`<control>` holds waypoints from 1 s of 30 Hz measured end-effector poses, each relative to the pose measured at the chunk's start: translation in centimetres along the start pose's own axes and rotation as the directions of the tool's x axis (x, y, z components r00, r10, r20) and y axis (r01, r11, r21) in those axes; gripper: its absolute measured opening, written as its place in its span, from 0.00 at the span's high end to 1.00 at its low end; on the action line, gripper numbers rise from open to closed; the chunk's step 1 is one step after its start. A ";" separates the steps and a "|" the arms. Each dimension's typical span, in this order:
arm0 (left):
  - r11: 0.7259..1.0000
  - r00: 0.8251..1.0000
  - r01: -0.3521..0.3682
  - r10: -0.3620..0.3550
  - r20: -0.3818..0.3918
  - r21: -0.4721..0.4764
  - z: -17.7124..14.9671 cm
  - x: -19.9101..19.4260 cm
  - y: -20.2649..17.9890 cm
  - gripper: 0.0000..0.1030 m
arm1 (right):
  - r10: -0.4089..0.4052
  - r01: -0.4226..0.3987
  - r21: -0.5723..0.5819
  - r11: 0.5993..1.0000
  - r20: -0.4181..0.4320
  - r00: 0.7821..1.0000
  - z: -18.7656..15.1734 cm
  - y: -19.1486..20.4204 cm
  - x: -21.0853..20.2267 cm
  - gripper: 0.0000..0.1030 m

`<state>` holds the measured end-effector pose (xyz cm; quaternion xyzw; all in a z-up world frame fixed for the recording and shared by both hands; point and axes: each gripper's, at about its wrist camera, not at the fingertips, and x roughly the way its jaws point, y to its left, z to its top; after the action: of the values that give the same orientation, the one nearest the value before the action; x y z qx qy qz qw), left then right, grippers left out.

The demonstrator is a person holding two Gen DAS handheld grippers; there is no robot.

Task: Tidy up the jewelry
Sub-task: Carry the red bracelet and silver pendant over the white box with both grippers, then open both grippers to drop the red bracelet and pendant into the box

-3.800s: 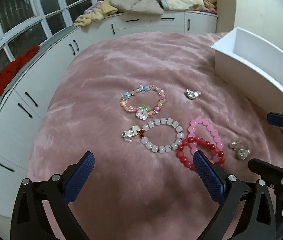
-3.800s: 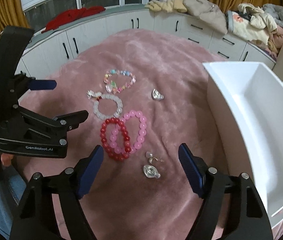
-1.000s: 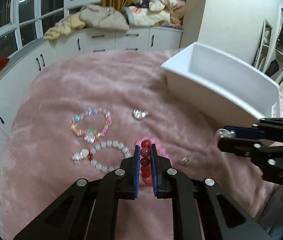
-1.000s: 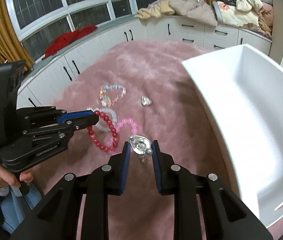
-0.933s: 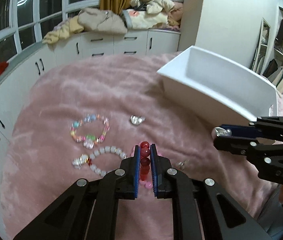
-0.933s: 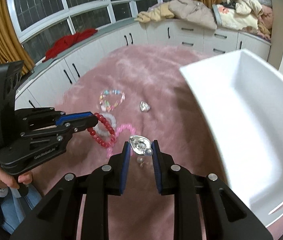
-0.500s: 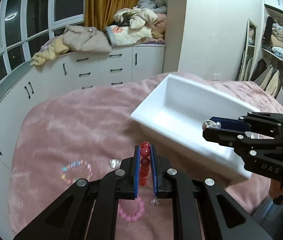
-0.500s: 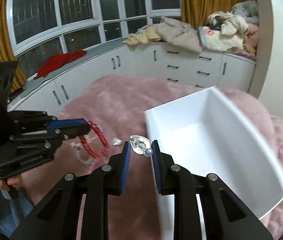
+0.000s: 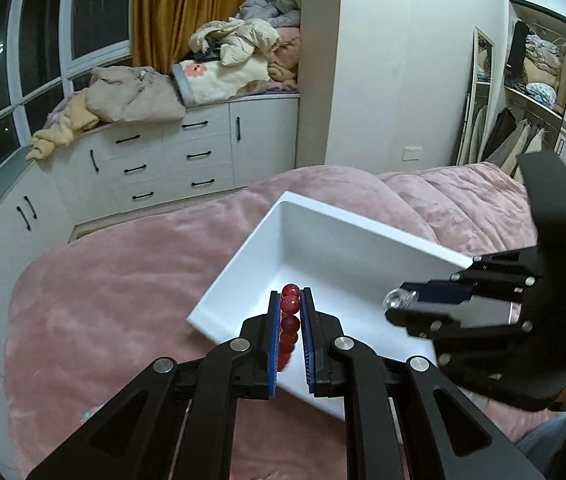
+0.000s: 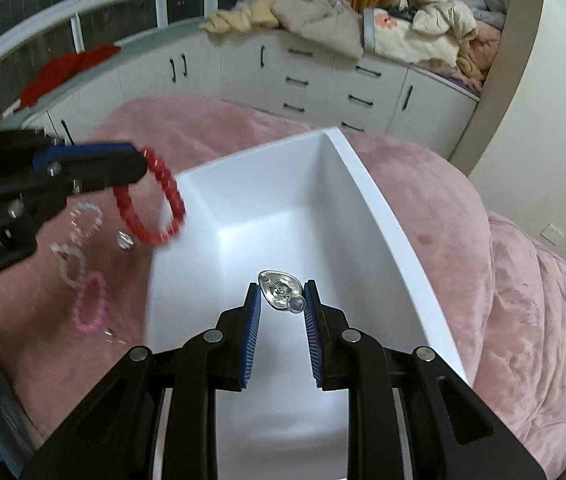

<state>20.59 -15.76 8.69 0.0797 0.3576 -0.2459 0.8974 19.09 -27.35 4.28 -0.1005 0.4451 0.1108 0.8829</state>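
Left claw pinching red bracelet, right claw pinching silver pendant; both now lifted off bed, poised over white box. Release next.

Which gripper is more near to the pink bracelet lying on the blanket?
Left. The left gripper hangs just above the pink bracelet; the right gripper is over the white tray, farther away.

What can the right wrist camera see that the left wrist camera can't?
Only the right wrist view shows the pink bracelet and clear bracelets lying on the blanket, and the red bracelet as a whole loop. Only the left wrist view shows the open wardrobe. Both show the white box, the silver charm and both claws shut on jewelry.
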 end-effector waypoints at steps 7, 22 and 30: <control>1.000 0.998 0.007 -0.007 -0.065 0.005 0.9 5.7 -1.4 0.86 | 0.000 -0.001 -0.013 1.000 -0.058 0.998 -1.0 -0.7 2.5 0.78; 0.999 0.981 0.000 -0.010 -0.194 -0.049 -1.6 13.9 -0.3 0.73 | -0.009 0.007 -0.035 0.999 -0.057 0.998 -1.5 -0.9 3.3 0.62; 0.996 0.985 -0.016 0.000 -0.172 -0.092 -1.6 12.8 1.2 0.53 | -0.003 0.002 -0.047 0.999 -0.021 1.000 -1.5 -0.2 2.1 0.47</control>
<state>28.22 -19.20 -1.25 0.0600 0.4442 -0.2174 0.8671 19.21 -27.70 1.74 -0.1229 0.4515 0.1190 0.8757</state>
